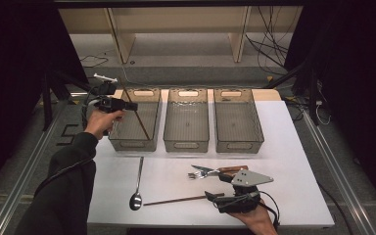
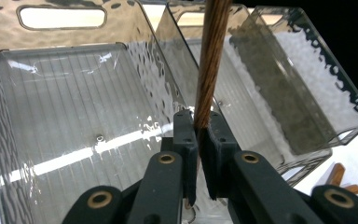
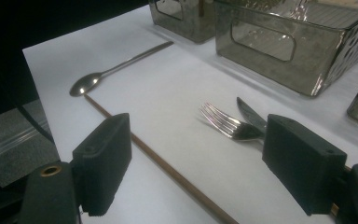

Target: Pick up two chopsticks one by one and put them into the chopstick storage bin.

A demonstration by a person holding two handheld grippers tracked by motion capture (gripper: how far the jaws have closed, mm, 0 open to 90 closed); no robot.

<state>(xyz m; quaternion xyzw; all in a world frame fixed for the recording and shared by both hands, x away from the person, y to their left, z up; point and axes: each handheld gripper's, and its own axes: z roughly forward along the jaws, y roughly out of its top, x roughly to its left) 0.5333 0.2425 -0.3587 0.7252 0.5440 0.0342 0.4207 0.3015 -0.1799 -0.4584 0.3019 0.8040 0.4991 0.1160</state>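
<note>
Chopstick clamped between left gripper jaws, held tilted over leftmost bin at table's far-left corner; not yet released. Second chopstick, spoon, fork (knife alongside) left near front edge. Right gripper spread wide, nothing held.

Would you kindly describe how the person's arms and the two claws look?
The left arm wears a dark long sleeve. Both claws are black: the left claw has blocky pads on arms with brass-coloured rivets, and the right claw carries a grey three-cornered plate and trails a black cable.
</note>
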